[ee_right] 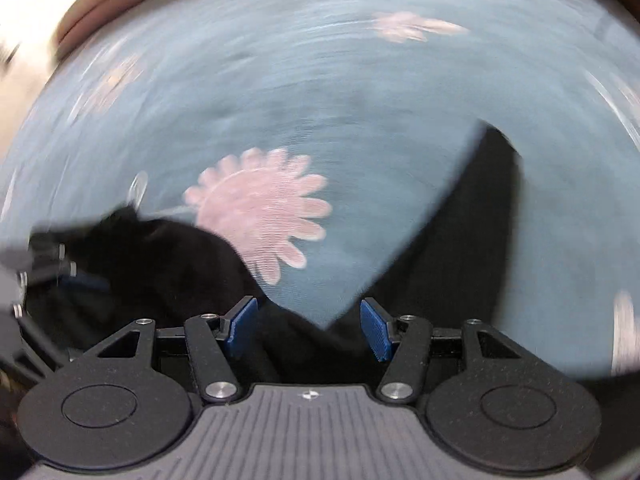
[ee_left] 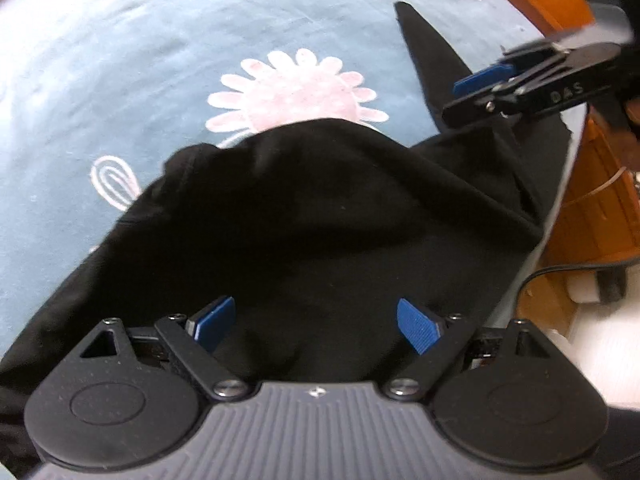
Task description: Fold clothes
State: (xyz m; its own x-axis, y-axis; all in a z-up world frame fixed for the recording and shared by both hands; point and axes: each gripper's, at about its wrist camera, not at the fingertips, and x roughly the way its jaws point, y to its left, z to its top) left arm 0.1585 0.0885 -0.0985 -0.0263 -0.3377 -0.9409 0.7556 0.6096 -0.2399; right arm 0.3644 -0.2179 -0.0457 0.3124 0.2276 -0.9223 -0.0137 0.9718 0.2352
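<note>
We see the black garment (ee_left: 320, 220) bunched on the blue bedspread (ee_left: 100, 60), its top edge covering the lower petals of the pink flower (ee_left: 296, 88). Our left gripper (ee_left: 316, 322) hovers over the cloth below that flower, jaws spread, grasping nothing. Our right gripper (ee_right: 308, 328) is likewise parted and empty, to the flower's right. We should pinch two matching corners before lifting. Black-on-black hides seams, and the right view is smeared.

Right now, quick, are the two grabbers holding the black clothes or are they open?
Left gripper: open, holding nothing, above the black garment.
Right gripper: open, holding nothing, over the garment's edge and the blue bedspread.
</note>
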